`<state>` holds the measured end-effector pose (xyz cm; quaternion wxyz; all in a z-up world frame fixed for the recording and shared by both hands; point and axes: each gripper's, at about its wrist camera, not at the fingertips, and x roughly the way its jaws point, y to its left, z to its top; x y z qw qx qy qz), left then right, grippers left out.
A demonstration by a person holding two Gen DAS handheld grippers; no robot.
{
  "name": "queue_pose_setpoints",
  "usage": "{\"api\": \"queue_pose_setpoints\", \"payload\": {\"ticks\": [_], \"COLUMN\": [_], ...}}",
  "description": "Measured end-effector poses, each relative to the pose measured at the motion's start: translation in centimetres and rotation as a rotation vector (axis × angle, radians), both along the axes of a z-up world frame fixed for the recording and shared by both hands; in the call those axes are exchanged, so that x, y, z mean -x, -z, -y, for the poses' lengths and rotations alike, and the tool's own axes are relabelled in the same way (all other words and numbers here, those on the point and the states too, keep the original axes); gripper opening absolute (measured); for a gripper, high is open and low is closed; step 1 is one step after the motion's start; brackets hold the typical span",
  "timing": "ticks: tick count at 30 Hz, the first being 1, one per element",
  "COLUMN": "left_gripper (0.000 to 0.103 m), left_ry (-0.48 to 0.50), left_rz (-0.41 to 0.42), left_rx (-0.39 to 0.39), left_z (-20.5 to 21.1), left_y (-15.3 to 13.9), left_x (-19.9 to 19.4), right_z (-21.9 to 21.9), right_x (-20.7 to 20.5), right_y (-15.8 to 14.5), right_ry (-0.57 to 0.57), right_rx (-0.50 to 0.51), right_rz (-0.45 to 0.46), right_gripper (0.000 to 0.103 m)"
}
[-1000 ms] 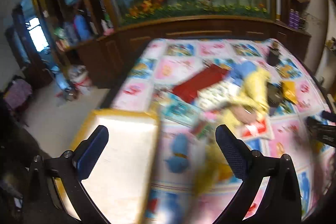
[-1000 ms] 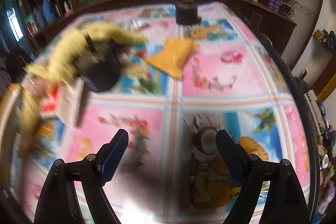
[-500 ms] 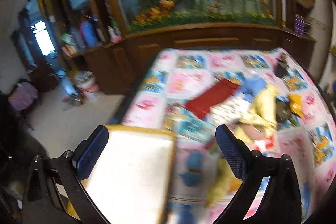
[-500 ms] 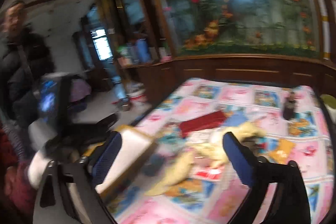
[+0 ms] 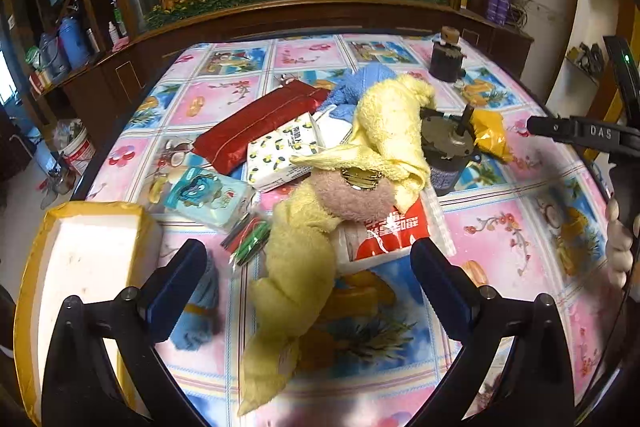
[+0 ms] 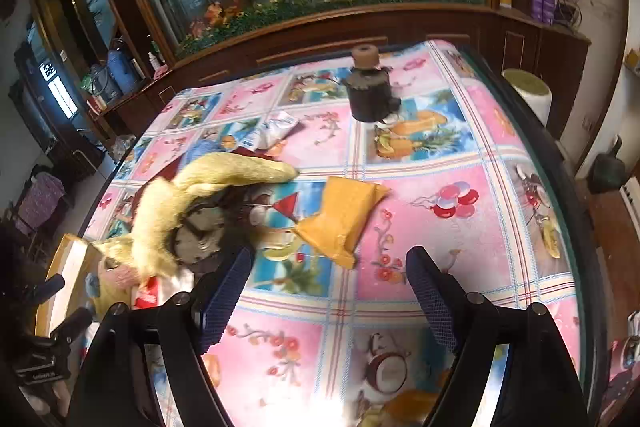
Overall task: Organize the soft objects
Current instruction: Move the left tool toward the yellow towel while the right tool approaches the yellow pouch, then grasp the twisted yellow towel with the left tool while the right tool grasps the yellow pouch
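Left gripper (image 5: 304, 291) spread, straddling the yellow towel (image 5: 296, 267), whose long axis runs away ahead; right gripper (image 6: 326, 291), jaws just narrowed, empty, farther off.

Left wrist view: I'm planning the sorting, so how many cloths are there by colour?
Yellow towel: 1
Blue cloths: 2, one behind the pile, one by the foam box
Pink fuzzy piece: 1
Total: 4

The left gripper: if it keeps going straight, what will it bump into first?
Probably the long pale yellow fluffy towel lying between the left gripper's open jaws, though depth is hard to judge.
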<state>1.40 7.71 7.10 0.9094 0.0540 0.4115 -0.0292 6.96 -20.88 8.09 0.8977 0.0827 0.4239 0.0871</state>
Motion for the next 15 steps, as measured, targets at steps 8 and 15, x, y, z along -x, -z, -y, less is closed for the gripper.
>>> {"api": "queue_pose_setpoints", "payload": {"ticks": [8,15], "left_gripper": [0.082,0.069], "left_ry": [0.029,0.017], "left_rz": [-0.093,-0.103], "left_rx": [-0.002,0.115], "left_z": [-0.5,-2.1], "left_y": [3.4,3.7], "left_x": [-2.4,-2.4], "right_z": [0.9,-2.1], "right_x": [-3.5,-6.4], "right_y": [2.9,4.5], "right_ry": [0.044,0.042], "right_rx": [0.009,0.029], "right_rz": [-0.08,-0.119], "right_gripper": [0.082,0.082]}}
